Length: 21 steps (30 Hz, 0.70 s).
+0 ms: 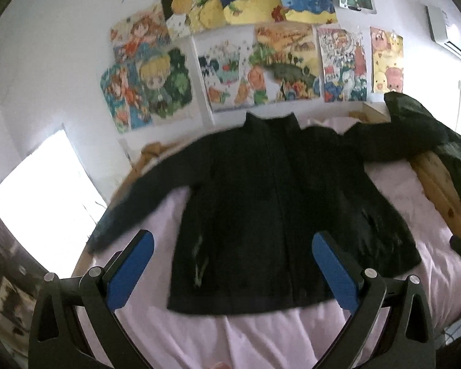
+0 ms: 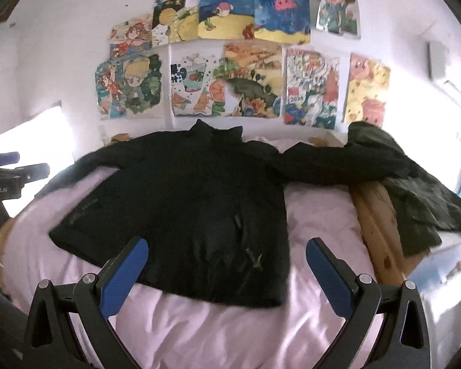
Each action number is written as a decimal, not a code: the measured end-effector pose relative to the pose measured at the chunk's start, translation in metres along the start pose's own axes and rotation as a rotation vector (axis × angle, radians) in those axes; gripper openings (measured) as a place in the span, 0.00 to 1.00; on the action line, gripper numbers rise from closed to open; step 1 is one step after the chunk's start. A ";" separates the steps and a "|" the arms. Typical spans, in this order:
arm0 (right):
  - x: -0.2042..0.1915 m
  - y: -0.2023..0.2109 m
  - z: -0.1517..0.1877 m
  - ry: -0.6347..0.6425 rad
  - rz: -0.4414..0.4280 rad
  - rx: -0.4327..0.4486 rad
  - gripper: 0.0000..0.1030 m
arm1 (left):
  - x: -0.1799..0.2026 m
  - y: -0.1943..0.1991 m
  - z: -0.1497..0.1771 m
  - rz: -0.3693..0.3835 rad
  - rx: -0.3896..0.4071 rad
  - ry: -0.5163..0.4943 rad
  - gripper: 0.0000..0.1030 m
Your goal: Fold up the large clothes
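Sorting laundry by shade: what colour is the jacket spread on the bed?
Black, or very dark; the jacket shows best in the left wrist view, on the pink sheet.

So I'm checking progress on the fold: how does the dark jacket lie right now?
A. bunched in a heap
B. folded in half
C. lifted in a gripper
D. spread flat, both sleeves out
D: the dark jacket lies spread flat on the pink sheet with both sleeves out sideways, and the left gripper and right gripper are open and empty.
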State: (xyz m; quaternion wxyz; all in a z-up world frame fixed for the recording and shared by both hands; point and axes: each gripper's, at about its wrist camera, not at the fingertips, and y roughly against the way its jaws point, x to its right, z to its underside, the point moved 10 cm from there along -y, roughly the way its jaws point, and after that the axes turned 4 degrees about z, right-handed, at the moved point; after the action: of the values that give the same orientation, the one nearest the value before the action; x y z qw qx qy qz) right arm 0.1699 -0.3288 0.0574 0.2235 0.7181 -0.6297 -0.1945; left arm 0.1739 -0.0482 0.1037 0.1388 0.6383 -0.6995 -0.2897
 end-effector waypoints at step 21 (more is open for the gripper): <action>0.319 -0.176 -0.127 -0.449 0.272 0.092 1.00 | 0.149 -0.253 -0.142 0.187 0.039 -0.280 0.98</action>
State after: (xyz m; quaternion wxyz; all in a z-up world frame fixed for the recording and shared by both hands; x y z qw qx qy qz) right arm 0.4267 -0.6168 0.0637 0.0691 0.5753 -0.7623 -0.2885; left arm 0.4381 -0.2303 0.0428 0.0539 0.5265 -0.7737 -0.3482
